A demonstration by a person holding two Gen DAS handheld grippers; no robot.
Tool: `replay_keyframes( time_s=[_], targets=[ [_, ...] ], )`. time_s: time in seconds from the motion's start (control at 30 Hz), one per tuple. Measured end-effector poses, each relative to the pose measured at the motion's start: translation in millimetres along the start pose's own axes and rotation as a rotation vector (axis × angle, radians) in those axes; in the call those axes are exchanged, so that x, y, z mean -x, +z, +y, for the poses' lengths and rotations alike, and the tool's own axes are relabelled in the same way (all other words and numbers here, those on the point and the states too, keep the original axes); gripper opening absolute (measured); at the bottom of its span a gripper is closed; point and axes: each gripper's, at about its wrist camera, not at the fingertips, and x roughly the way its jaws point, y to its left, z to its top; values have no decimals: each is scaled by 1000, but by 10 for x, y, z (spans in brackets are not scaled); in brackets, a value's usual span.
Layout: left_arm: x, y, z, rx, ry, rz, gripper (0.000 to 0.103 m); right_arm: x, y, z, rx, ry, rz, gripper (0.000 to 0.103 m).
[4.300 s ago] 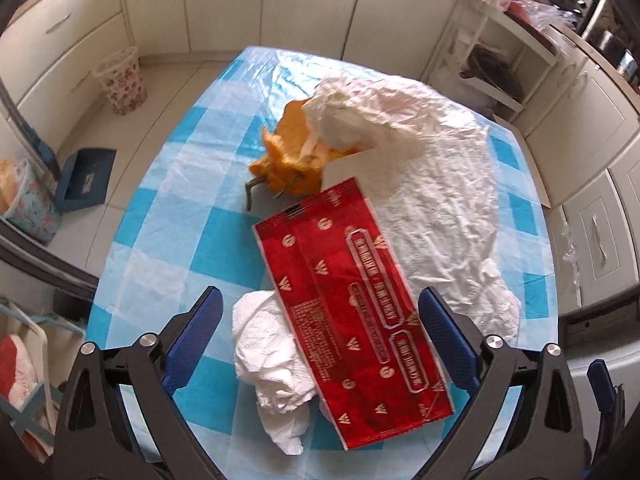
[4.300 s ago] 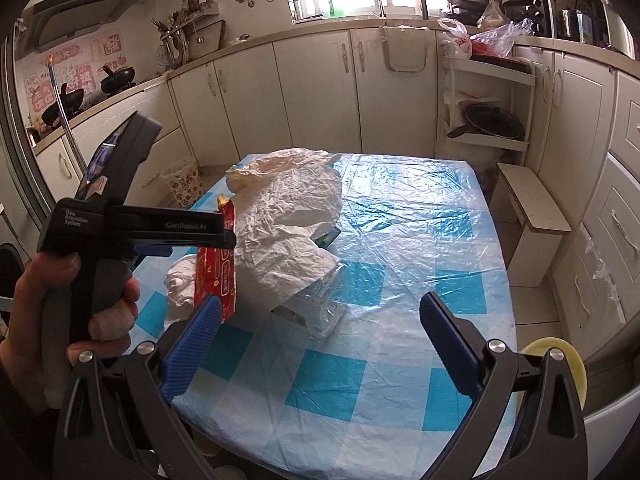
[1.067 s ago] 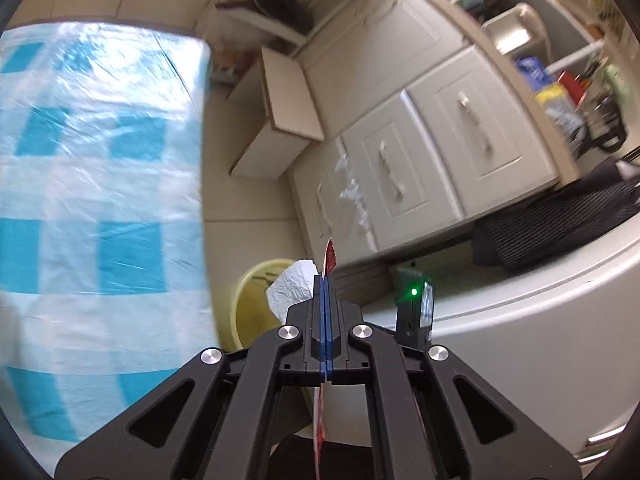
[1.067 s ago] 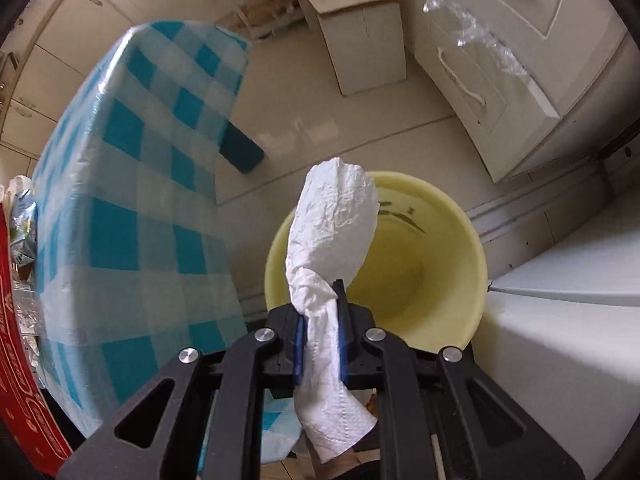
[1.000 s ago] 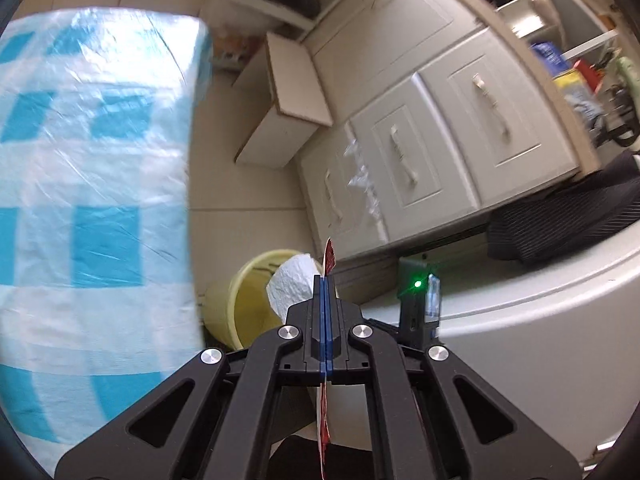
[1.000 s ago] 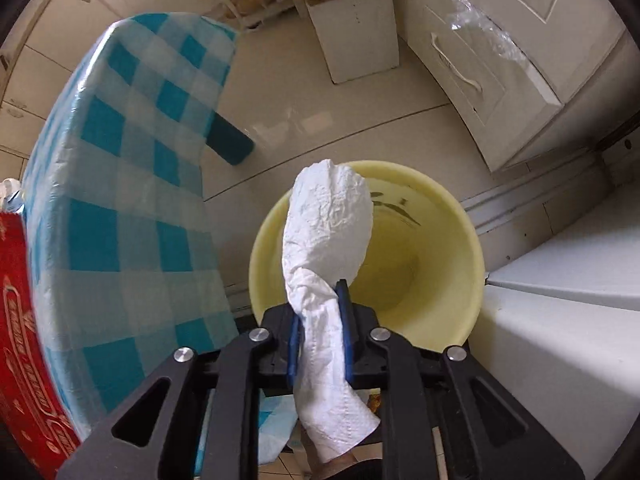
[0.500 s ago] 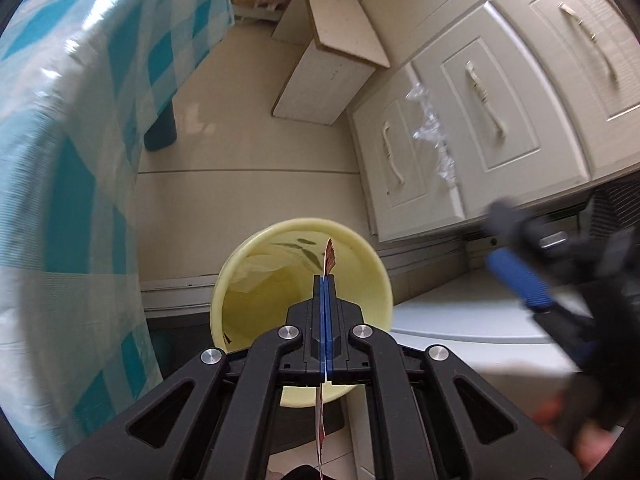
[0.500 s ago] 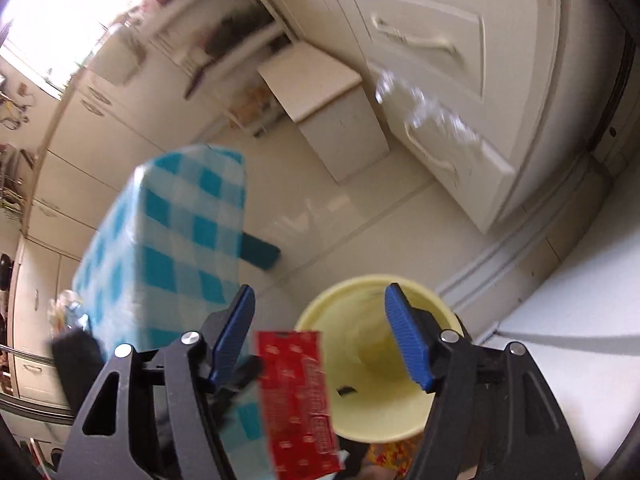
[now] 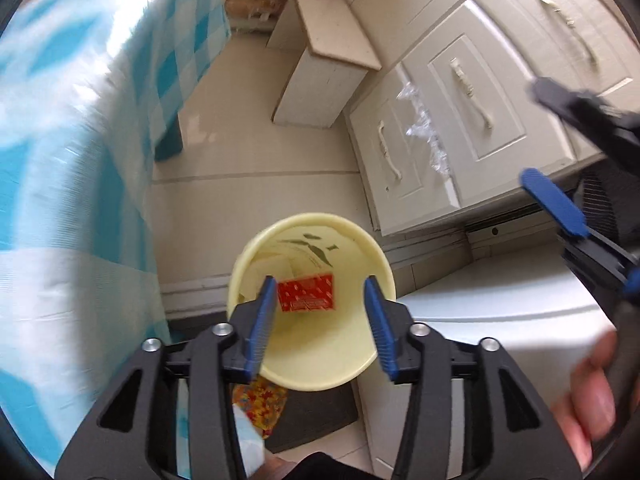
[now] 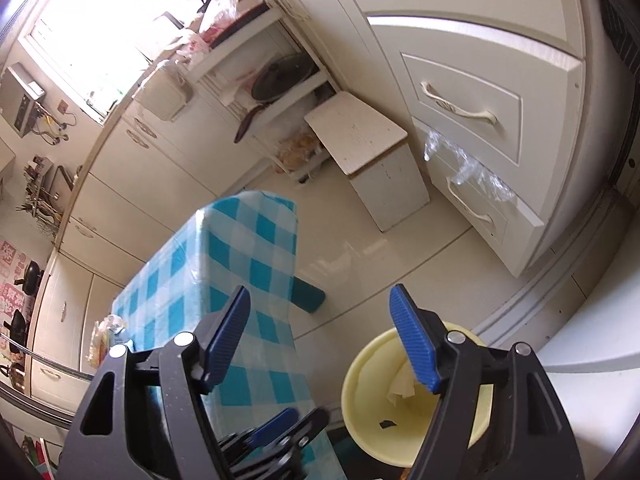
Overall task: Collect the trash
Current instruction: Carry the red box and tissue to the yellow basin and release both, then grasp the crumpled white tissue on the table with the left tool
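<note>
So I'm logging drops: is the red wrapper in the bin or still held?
In the bin. The red wrapper lies inside the yellow bin, and the left gripper above it is open and empty.

Below my left claw [image 9: 320,320] the yellow bin [image 9: 372,258] mouth lies open, with nothing across it. The desk's checked cloth [image 9: 80,200] crowds its left, cabinet drawers [image 9: 460,128] its right; bare floor [image 9: 248,200] beyond reaches a small white stool [image 9: 328,52].

Left wrist camera facing steeply down, close above the yellow bin [image 9: 312,344], right wrist camera higher, tilted out across floor and cabinets, bin [image 10: 362,400] at lower edge, both views sharing bin, checked table [image 9: 72,184] [image 10: 224,276], stool [image 9: 324,68] [image 10: 376,160].
</note>
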Motion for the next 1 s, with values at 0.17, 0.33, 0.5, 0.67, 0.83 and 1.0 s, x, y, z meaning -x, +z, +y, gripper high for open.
replay_keyframes(
  time_s=[0.17,0.33,0.5,0.67,0.83,1.0],
  targets=[
    [940,-111,219,-77,43,-162,67,12,10,232,17,35,-27,72],
    [1967,-340,879,-54,165,-341,76,35,-67,654,102,88,-40,75],
    [2771,-614,1931,141,351,-466,80,26,-292,1241,239,151,-13,79],
    [3098,-760,3011,401,375,-447,80,-59,-692,1982,459,230,43,84],
    [3011,-631,3401,413,381,-399,80,-224,-1348,2676,665,442,238,84],
    [2778,-511,3554,365,419,-315,80,-403,-2152,3130,807,606,481,84]
  ],
)
